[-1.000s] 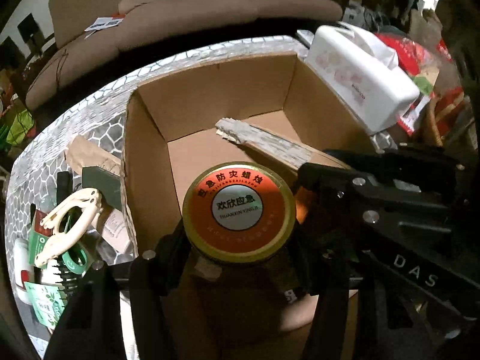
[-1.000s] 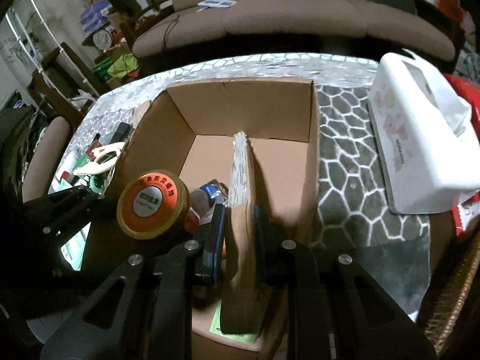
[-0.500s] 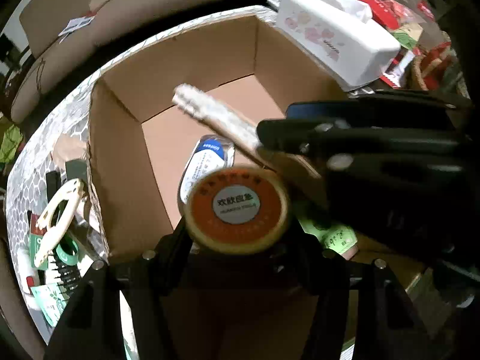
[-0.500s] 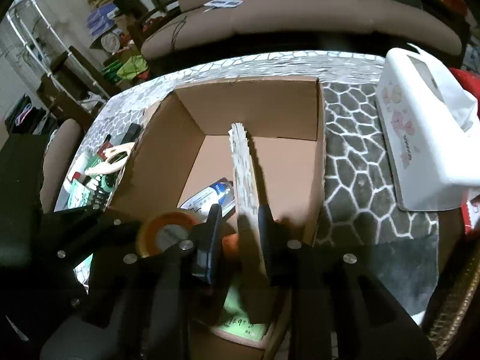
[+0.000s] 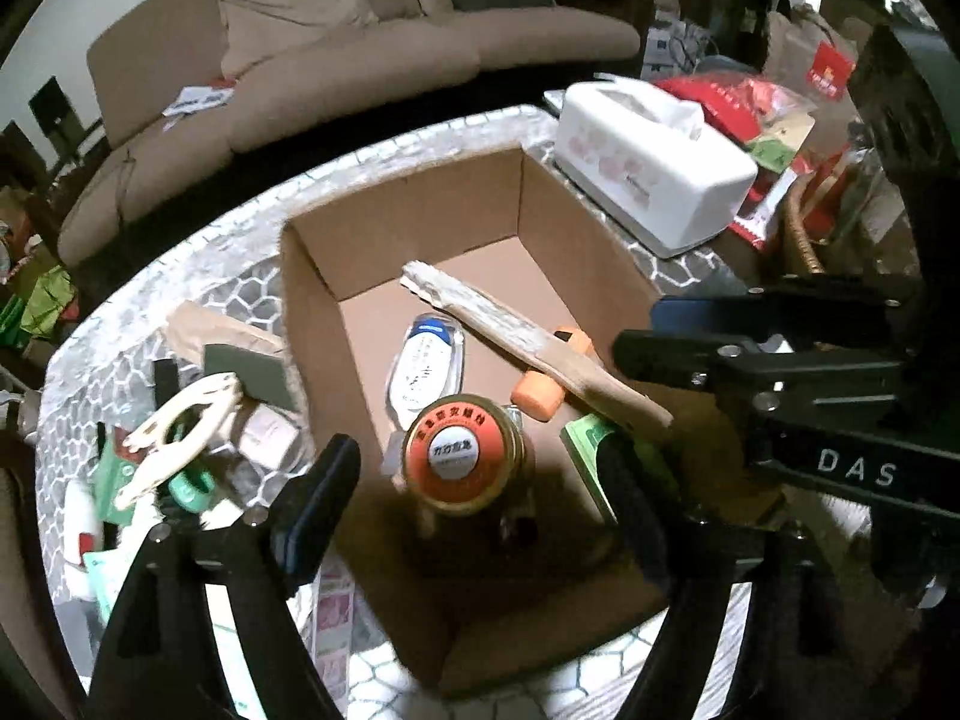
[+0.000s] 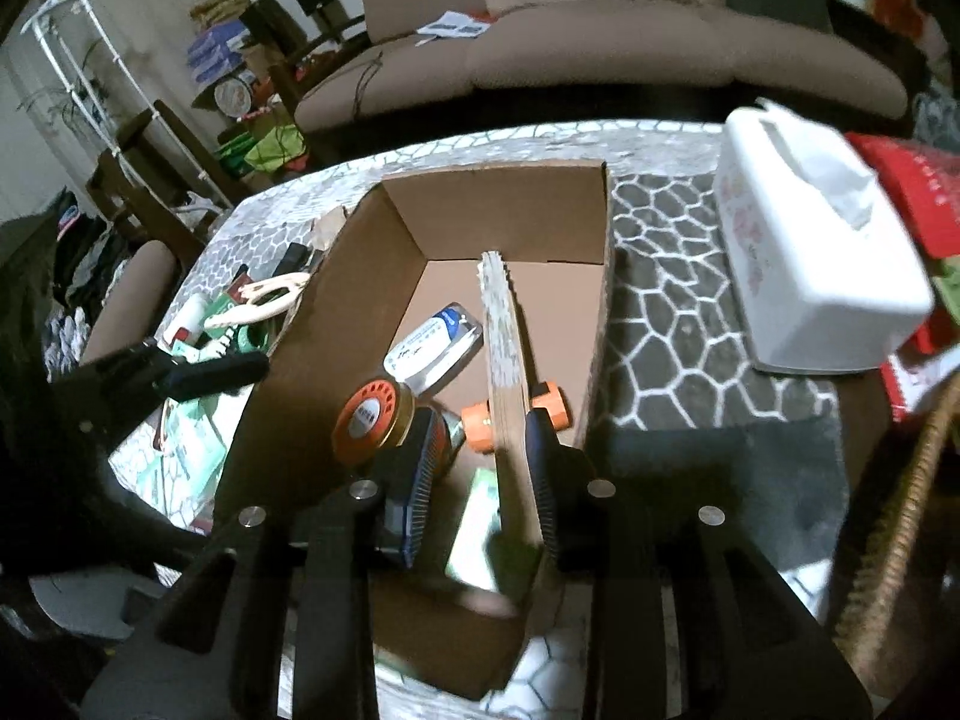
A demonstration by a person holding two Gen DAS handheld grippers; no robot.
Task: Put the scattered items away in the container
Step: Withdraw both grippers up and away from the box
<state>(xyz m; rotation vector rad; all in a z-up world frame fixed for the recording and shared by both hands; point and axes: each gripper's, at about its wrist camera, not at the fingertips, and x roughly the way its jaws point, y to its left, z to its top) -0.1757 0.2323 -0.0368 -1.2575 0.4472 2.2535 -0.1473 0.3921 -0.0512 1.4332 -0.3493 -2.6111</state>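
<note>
An open cardboard box (image 5: 408, 228) stands on the patterned table. A jar with an orange lid (image 5: 459, 453) stands inside it near the front. My left gripper (image 5: 474, 462) hovers above the jar with its jaws opening wide, both fingers well clear of it. A long wooden slat (image 6: 507, 360) leans inside the box. It passes between the fingers of my right gripper (image 6: 480, 420), whose jaws are opening. The slat rests against the right pad and a gap shows at the left pad. A white bottle (image 5: 426, 360) and an orange piece (image 5: 540, 390) also lie in the box.
Left of the box lie cream-coloured scissors (image 5: 180, 426), green packets and other small items. A white tissue box (image 6: 810, 252) stands on the right, with red bags behind it and a wicker basket (image 6: 900, 540) at the right edge. A sofa runs along the far side.
The left jaws let go of the jar and spread wide; the jar now stands in the box. The right jaws loosened around the slat. Both grippers rose and drew back.
</note>
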